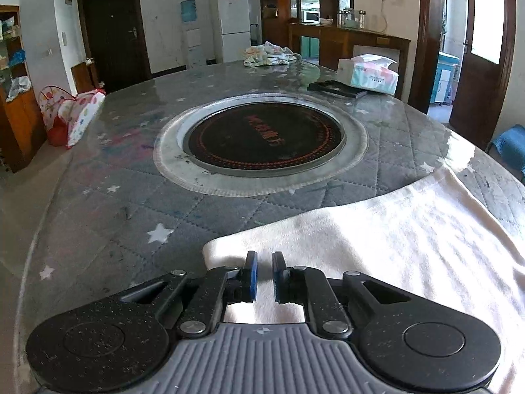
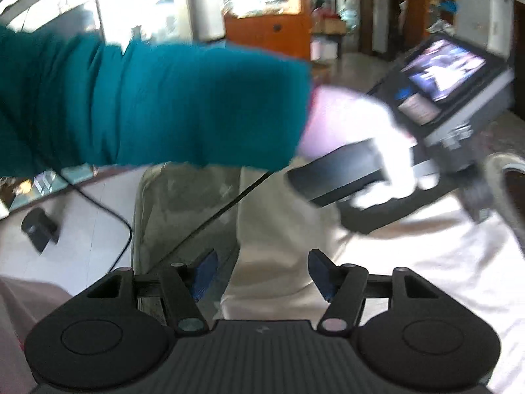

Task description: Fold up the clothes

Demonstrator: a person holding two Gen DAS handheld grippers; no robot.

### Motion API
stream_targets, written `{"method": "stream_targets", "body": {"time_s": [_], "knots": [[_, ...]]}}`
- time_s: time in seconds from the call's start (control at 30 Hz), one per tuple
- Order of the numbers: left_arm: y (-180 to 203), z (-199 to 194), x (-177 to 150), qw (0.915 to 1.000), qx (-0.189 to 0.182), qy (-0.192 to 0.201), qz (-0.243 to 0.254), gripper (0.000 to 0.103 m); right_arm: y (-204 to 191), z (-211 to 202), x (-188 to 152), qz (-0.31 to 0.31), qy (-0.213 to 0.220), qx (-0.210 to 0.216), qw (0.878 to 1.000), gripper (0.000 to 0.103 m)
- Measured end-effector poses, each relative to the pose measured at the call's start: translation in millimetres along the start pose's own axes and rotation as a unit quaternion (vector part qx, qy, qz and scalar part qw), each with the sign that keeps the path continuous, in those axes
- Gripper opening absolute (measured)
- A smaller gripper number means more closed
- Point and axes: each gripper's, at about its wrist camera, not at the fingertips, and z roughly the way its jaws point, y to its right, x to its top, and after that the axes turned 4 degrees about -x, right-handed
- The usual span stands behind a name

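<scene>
A white cloth (image 1: 377, 246) lies spread over the near right part of the grey quilted table (image 1: 124, 197). My left gripper (image 1: 264, 274) sits at the cloth's near left corner. Its blue pads are almost together, with white fabric in the thin gap. The right wrist view is blurred. There my right gripper (image 2: 262, 275) hangs open over the cloth (image 2: 426, 262) near the table's edge, nothing pressed between its pads. A teal sleeve (image 2: 147, 105) crosses above it, and the hand holds a black handle (image 2: 341, 170).
A round black cooktop (image 1: 262, 138) is set into the table's middle. Behind it lie a black tray (image 1: 338, 88), a tissue pack (image 1: 370, 72) and a pile of patterned clothes (image 1: 269, 54). A black cable (image 2: 108, 216) runs over the floor beside the table.
</scene>
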Motion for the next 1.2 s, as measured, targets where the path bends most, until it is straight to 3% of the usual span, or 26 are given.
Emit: {"method": "stream_targets", "body": {"time_s": [0.2,0.37,0.47,0.7,1.03,1.13,1.2], "knots": [[15,-55,-19,0.9993,-0.016,0.032,-0.009,0.009,15,-39,-15,0.013,-0.003,-0.078,0.997,0.063],[41,-96,-55,0.9981,-0.042,0.044,-0.006,0.008,33,-70,-60,0.071,-0.038,-0.157,0.984,0.062],[51,-107,-77,0.9981,-0.047,0.04,-0.003,0.008,41,-79,-83,0.107,-0.053,-0.182,0.976,0.062],[47,-109,-110,0.9999,-0.004,0.002,-0.014,0.006,32,-103,-126,0.156,-0.064,-0.202,0.965,0.062],[48,-120,-116,1.0,0.005,0.003,-0.002,0.008,34,-137,-164,0.195,-0.06,-0.216,0.955,0.062],[56,-126,-110,0.9999,0.005,0.011,0.01,0.008,41,-149,-166,0.211,-0.039,-0.238,0.947,0.062],[61,-131,-105,0.9996,0.0,0.022,0.016,0.008,50,-158,-170,0.231,-0.027,-0.27,0.934,0.062]]}}
